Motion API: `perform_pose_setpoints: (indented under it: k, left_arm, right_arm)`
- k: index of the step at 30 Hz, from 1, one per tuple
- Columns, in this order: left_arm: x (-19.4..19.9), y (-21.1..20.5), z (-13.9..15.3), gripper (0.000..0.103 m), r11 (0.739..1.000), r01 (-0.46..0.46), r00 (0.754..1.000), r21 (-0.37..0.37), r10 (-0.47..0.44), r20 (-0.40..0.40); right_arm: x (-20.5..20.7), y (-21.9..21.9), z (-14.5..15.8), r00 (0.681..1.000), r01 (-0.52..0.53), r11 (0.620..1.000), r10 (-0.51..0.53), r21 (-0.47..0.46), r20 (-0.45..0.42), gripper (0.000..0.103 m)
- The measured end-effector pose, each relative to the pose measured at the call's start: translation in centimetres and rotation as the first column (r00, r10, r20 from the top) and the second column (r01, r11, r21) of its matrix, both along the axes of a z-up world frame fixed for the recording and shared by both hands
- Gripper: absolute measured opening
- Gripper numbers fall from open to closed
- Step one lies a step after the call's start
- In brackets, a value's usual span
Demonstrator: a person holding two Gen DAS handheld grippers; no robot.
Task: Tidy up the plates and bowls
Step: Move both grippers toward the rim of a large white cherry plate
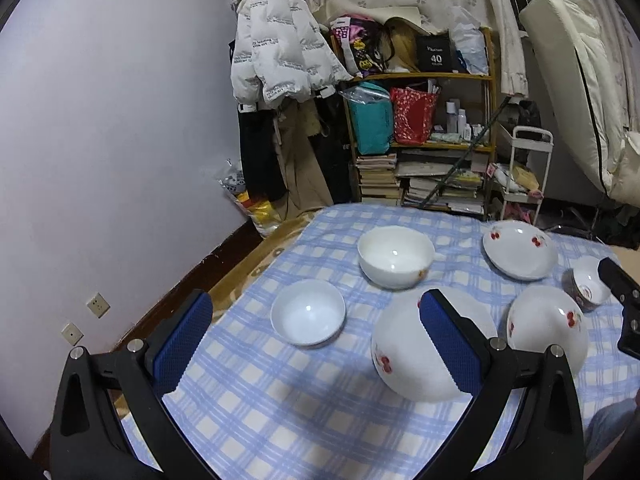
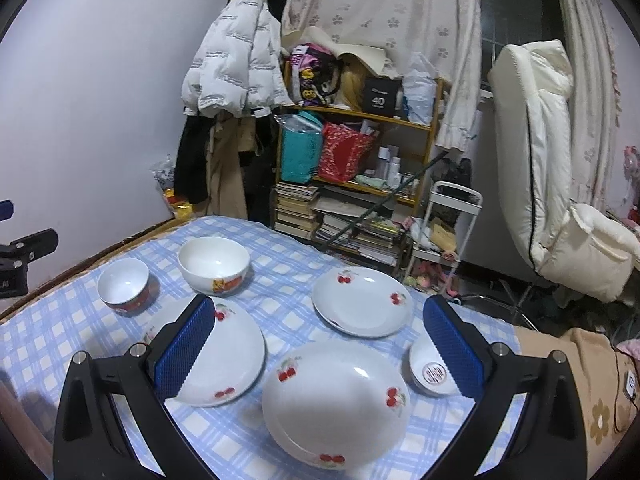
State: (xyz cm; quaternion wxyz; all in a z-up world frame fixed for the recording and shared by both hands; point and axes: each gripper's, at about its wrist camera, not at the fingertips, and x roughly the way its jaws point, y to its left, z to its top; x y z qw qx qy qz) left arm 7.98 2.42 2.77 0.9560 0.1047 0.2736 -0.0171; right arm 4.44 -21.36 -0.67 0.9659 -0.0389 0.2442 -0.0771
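Left wrist view: left tongs (image 1: pixel 316 336) spread wide, holding nothing, above the blue-and-white checked cloth (image 1: pixel 256 412) on the desk. Two plain white bowls, small (image 1: pixel 308 312) and larger (image 1: pixel 395 255); three white cherry-print plates: near (image 1: pixel 404 356), right (image 1: pixel 547 327), far (image 1: pixel 519 249); a dark-sided little bowl (image 1: pixel 588 283) at the right edge.

Right wrist view: right tongs (image 2: pixel 318 346) equally wide, empty, over the nearest cherry plate (image 2: pixel 336 400). Only here: an orange picture on the larger bowl (image 2: pixel 214 264), a red emblem inside the little bowl (image 2: pixel 430 368).

Room: lilac wall (image 1: pixel 120 120), cluttered wooden shelf (image 2: pixel 360 152).
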Motion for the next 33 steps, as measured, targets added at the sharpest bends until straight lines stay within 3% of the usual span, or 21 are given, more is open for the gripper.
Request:
perform_pose_setpoints:
  k: [4, 8, 17, 24, 26, 33]
  left_arm:
    - [1.6, -0.2, 0.0, 0.102, 1.0, -0.015, 1.0, 0.002, 0.015, -0.002]
    - [3.4, -0.2, -1.3, 0.102, 0.999, -0.019, 0.998, -0.026, 0.017, -0.062]
    - [6.6, -0.1, -7.7, 0.102, 0.998, -0.028, 0.969, -0.06, 0.012, -0.245]
    - [8.1, -1.4, -12.0, 0.102, 0.998, -0.03, 0.932, -0.057, 0.008, -0.363]
    - [8.5, -1.7, -13.1, 0.102, 0.998, -0.026, 0.918, -0.061, 0.0, -0.397]
    - [10.8, -2.6, -15.5, 0.102, 0.998, -0.018, 0.883, -0.06, -0.012, -0.469]
  right_arm:
    - [2.0, 0.4, 0.4, 0.999, -0.038, 0.999, 0.038, 0.007, -0.003, 0.103]
    - [4.4, 0.4, 0.3, 0.997, -0.07, 0.997, 0.071, 0.043, -0.024, 0.103]
    - [9.5, 0.3, -1.8, 0.985, -0.12, 0.988, 0.131, 0.101, -0.108, 0.103]
    - [12.2, 1.6, -5.4, 0.961, -0.171, 0.984, 0.177, 0.045, -0.212, 0.092]
    - [12.9, 1.7, -6.6, 0.949, -0.185, 0.981, 0.196, 0.065, -0.247, 0.083]
    - [15.4, 1.9, -10.9, 0.91, -0.203, 0.974, 0.224, 0.097, -0.348, 0.071]
